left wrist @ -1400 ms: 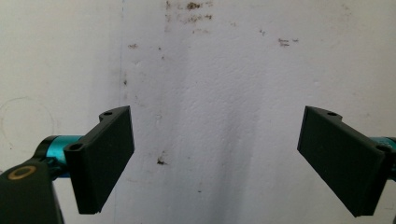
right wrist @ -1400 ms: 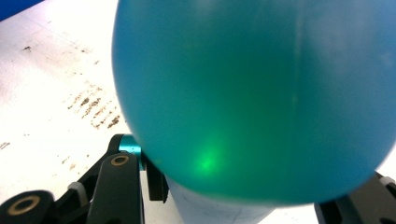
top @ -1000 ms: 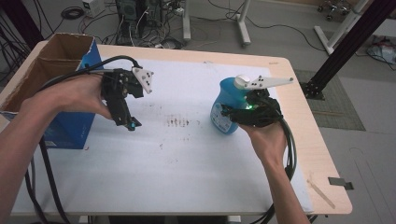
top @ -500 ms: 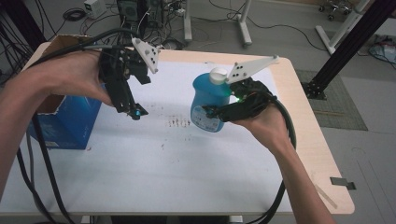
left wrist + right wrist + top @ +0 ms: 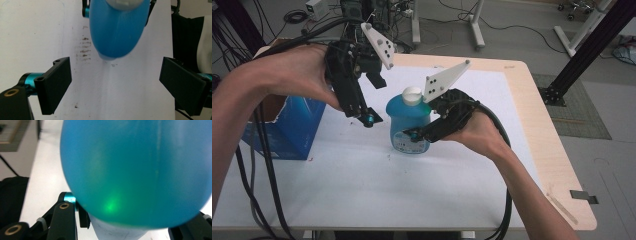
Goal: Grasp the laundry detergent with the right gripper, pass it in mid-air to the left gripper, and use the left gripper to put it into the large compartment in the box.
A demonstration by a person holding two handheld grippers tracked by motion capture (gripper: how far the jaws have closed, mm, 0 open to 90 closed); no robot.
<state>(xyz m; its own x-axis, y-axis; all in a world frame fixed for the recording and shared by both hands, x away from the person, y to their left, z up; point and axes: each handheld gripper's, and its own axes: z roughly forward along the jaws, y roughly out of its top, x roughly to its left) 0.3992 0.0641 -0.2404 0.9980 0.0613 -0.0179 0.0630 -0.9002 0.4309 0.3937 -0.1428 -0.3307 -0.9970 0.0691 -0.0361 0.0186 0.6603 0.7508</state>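
Above the middle of the white-covered desk (image 5: 362,195): blue bottle (image 5: 408,122) with a white cap (image 5: 413,93), held off the surface, roughly upright. Clamped low on its body by the right hand-held gripper (image 5: 414,136), jaws pressed to the label end, right hand (image 5: 477,132) behind it to the right. Seen from the right hand-held gripper view as a broad blue-green body (image 5: 140,170) with a green glow on it, black jaws tight against its lower sides.

Just left of the bottle, and apart from it: left hand-held gripper (image 5: 368,119), pointing down and toward the near side, carried by the left hand (image 5: 297,77). Jaws spread wide in the left gripper view, nothing between the pads (image 5: 57,82), the bottle (image 5: 117,30) farther off beyond them, faint brown smudges (image 5: 85,47) on the white sheet beneath.

At the far left edge of the desk: blue box (image 5: 292,132), partly behind the left forearm.
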